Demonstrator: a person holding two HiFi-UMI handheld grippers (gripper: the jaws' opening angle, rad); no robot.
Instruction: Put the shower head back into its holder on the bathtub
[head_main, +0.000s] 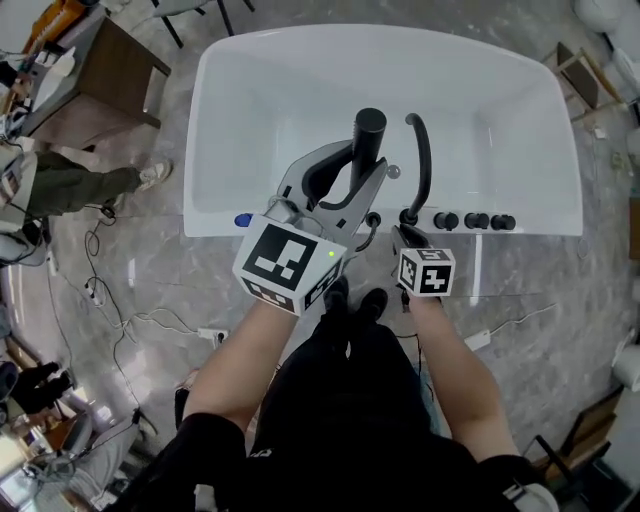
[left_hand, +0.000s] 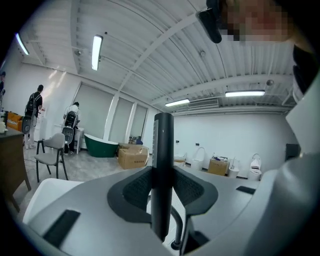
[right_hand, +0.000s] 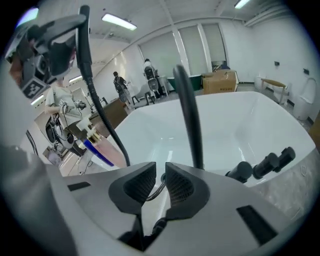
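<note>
**A:** So, what has the right gripper (right_hand: 155, 182) got, nearest the person?

**B:** A thin braided hose (right_hand: 150, 194), pinched between jaws drawn close together, just in front of the spout's (head_main: 423, 160) foot.

**A:** And the left gripper (left_hand: 162, 187)?

**B:** Its jaws are clamped on the black shower head (head_main: 368, 130), pressing its stem from both sides. The head stands upright just left of the spout, over the white bathtub (head_main: 250, 100). Three knobs (head_main: 476, 220) sit right of the spout.

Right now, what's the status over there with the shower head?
Left gripper shut on shower head, upright over tub. Right gripper shut on hose. Not yet put back; curved spout stands close beside.
</note>
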